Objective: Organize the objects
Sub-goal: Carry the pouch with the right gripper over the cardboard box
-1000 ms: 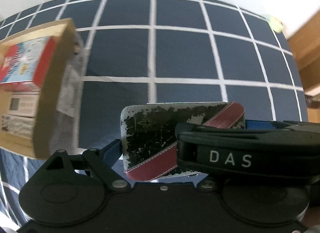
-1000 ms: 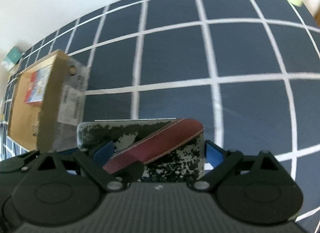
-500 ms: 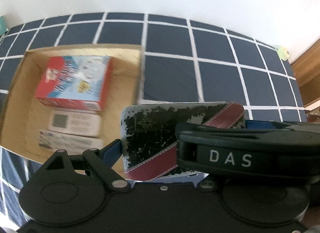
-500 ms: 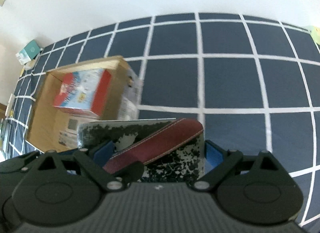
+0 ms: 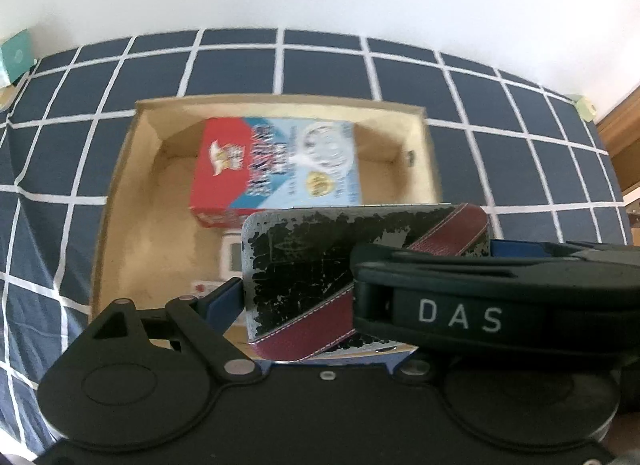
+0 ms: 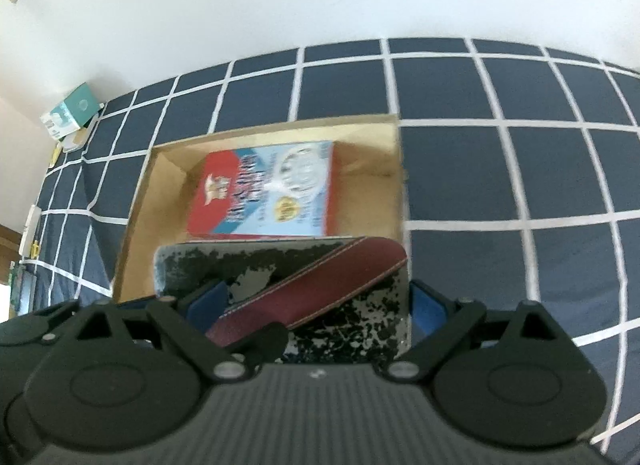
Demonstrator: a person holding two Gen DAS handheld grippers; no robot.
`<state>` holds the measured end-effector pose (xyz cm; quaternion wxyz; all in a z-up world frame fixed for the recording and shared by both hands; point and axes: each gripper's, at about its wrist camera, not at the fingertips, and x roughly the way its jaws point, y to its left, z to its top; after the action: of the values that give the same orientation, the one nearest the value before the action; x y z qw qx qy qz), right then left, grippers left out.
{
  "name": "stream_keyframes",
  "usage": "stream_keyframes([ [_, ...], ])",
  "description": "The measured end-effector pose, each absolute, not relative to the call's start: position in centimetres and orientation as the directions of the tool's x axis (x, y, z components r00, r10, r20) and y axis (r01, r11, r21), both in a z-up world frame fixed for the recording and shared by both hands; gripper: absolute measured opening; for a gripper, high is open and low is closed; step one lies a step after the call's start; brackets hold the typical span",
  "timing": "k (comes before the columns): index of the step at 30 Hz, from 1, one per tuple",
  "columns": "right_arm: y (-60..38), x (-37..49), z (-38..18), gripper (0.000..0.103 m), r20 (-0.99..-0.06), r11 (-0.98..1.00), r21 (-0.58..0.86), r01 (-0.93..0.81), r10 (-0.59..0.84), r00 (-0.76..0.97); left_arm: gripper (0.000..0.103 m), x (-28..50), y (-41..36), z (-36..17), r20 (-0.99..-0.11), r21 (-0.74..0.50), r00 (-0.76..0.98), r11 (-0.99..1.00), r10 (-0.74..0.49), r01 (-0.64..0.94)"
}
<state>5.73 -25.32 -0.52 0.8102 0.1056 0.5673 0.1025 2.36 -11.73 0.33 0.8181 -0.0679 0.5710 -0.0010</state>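
Observation:
A worn black-and-silver case with a maroon strap hangs between both grippers, above the near part of an open cardboard box. My left gripper is shut on its sides; one blue finger presses the left edge. My right gripper is shut on the same case, with blue fingers at both ends. Its black body marked DAS crosses the left wrist view. In the box lie a red-and-blue carton and a white remote-like device, partly hidden by the case.
The box sits on a dark blue cover with a white grid. A white wall runs behind. A teal box stands at the far left edge. Wooden furniture and a small green object are at the right.
Both grippers carried the case sideways from over the bare cover to above the box. The box went from the left edge of both views to the centre.

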Motion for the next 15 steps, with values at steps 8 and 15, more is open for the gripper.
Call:
stream_keyframes([
  [8, -20.8, 6.5, -3.2, 0.095, -0.915, 0.957, 0.289, -0.021, 0.283, 0.288, 0.087, 2.9, -7.3, -2.5, -0.95, -0.125, 0.297, 0.989, -0.096, -0.081],
  [15, -19.0, 8.0, -6.6, 0.095, -0.933, 0.959, 0.285, 0.009, 0.275, 0.233, 0.087, 4.3, -5.3, -5.7, -0.963, -0.14, 0.242, 0.987, -0.117, -0.08],
])
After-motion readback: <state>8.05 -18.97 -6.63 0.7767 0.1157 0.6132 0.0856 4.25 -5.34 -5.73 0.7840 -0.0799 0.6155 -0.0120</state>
